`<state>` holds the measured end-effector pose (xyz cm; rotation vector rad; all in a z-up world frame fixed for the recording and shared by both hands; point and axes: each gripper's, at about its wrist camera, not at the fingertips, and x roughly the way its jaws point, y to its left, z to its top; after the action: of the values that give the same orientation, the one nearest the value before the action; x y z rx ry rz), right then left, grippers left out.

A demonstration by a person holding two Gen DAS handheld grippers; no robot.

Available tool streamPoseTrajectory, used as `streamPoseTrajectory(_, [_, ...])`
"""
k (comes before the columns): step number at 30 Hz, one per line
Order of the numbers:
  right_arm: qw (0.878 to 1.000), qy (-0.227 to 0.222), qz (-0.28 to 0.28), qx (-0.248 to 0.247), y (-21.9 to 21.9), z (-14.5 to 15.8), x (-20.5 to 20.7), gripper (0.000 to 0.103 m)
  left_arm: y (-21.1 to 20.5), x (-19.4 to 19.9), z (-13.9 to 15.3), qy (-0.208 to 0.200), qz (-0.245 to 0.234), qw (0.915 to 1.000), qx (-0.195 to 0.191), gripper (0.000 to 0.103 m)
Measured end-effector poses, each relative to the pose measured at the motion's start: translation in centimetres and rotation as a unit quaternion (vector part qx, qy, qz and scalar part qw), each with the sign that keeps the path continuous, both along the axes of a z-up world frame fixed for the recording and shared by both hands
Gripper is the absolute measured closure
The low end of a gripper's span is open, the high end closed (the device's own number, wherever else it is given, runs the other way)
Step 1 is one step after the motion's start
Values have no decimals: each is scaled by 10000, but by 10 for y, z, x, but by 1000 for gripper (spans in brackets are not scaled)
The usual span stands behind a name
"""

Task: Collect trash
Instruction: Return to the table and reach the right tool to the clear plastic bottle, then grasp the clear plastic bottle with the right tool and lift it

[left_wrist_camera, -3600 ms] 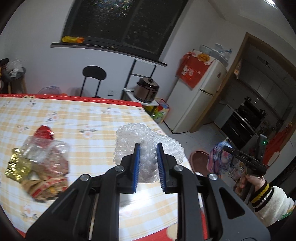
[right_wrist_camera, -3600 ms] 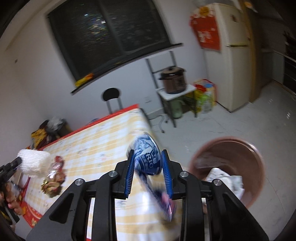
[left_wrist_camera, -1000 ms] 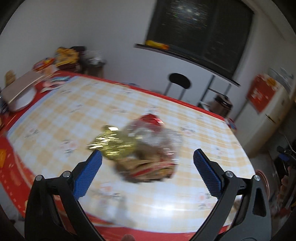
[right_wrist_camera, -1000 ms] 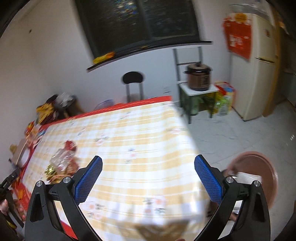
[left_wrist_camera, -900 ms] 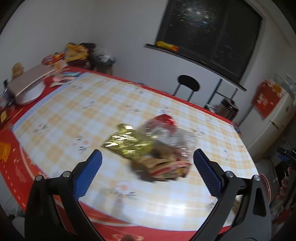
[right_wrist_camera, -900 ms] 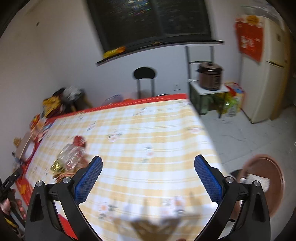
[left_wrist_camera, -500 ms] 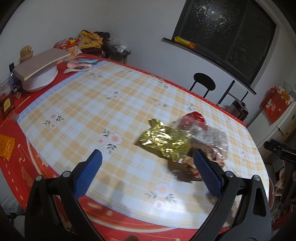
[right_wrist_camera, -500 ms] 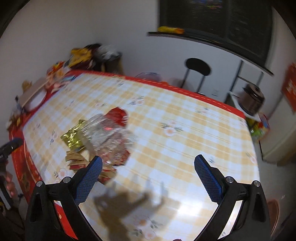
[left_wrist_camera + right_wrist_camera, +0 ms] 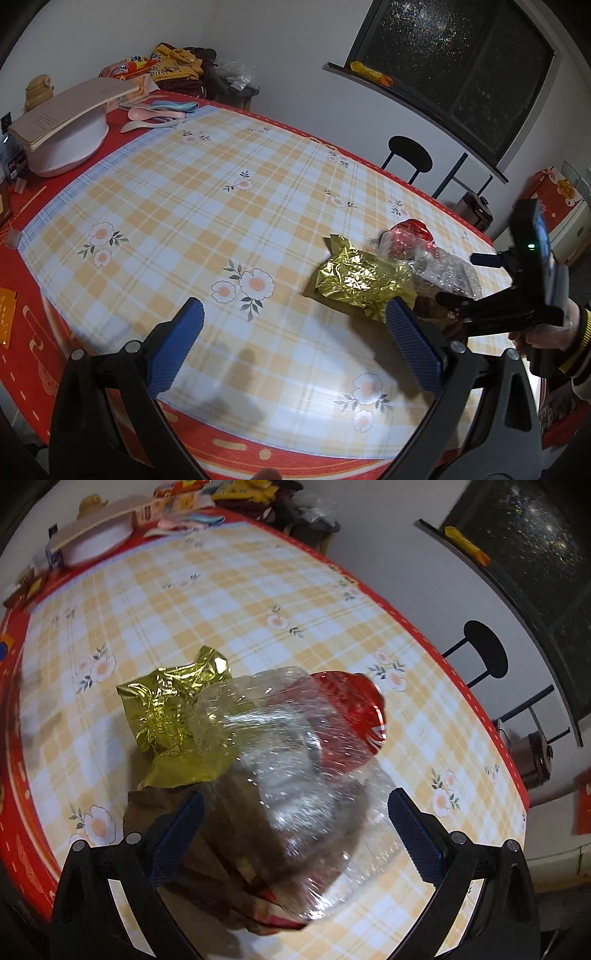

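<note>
The left tool (image 9: 293, 341) is spread wide and empty over the checked table (image 9: 177, 206). Right of it lies the trash pile: gold foil wrapper (image 9: 356, 282), clear plastic wrap (image 9: 291, 775), red wrapper (image 9: 351, 705). The right tool (image 9: 293, 823), released too, hovers straddling that pile.

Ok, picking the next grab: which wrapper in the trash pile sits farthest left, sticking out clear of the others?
The gold foil wrapper: crinkled and shiny, it juts out left of the clear plastic film, which covers the red wrapper.
</note>
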<state>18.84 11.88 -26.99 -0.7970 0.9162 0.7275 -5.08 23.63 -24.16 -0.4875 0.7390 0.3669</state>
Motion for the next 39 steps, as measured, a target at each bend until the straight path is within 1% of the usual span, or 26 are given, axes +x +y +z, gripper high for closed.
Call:
streamPoseTrajectory(4, [9995,-92,86,-285,15,-14,-2,5,4,0,-7,18,-65,10000,-71,6])
streamPoseTrajectory(7, [9980,-188,157,-589,25,-24,-2,5,4,-2,-10,14,-129,9999,-91,6])
streamPoseTrajectory(9, [9960,-334,209,-806,29,-30,-3,5,4,-3,-12,9,-150,9998,-113,6])
streamPoseTrajectory(12, [9951,-324,110,-923,32,-35,0,5,4,-5,-14,12,-172,9998,-142,6])
streamPoseTrajectory(14, [9948,-284,-1,-978,32,-36,4,8,4,-7,-16,18,-176,9997,-167,6])
streamPoseTrajectory(15, [9943,-295,-70,-1018,32,-36,6,15,4,-8,-17,18,-179,9997,-177,6])
streamPoseTrajectory(17, [9940,-294,-124,-1043,31,-34,9,20,3,-9,-17,19,-185,9997,-186,6])
streamPoseTrajectory(19, [9956,-184,-132,-905,27,-27,10,26,3,-9,-16,13,-187,9996,-188,6])
streamPoseTrajectory(21, [9972,-66,-140,-738,23,-19,11,27,2,-9,-16,-7,-210,9996,-192,6])
streamPoseTrajectory(23, [9983,9,-164,-551,17,-9,11,33,0,-8,-14,-25,-247,9995,-184,6])
streamPoseTrajectory(24, [9988,42,-183,-462,13,-4,10,33,-1,-6,-13,-32,-271,9995,-183,6])
streamPoseTrajectory(27, [9993,199,-325,-13,0,15,9,34,-5,-1,-11,-39,-370,9991,-192,6])
streamPoseTrajectory(28, [9991,214,-359,88,-3,18,8,37,-6,1,-10,-22,-398,9990,-200,6])
streamPoseTrajectory(29, [9981,256,-461,313,-10,26,6,39,-7,2,-8,-11,-432,9989,-207,6])
streamPoseTrajectory(33, [9880,559,-904,1116,-38,44,2,41,-9,6,0,-21,-471,9987,-190,6])
streamPoseTrajectory(35, [9820,626,-1093,1404,-52,50,-2,45,-11,9,4,-20,-495,9986,-164,6])
streamPoseTrajectory(39, [9661,889,-1473,1924,-78,52,-6,46,-19,18,11,-43,-619,9980,-120,6])
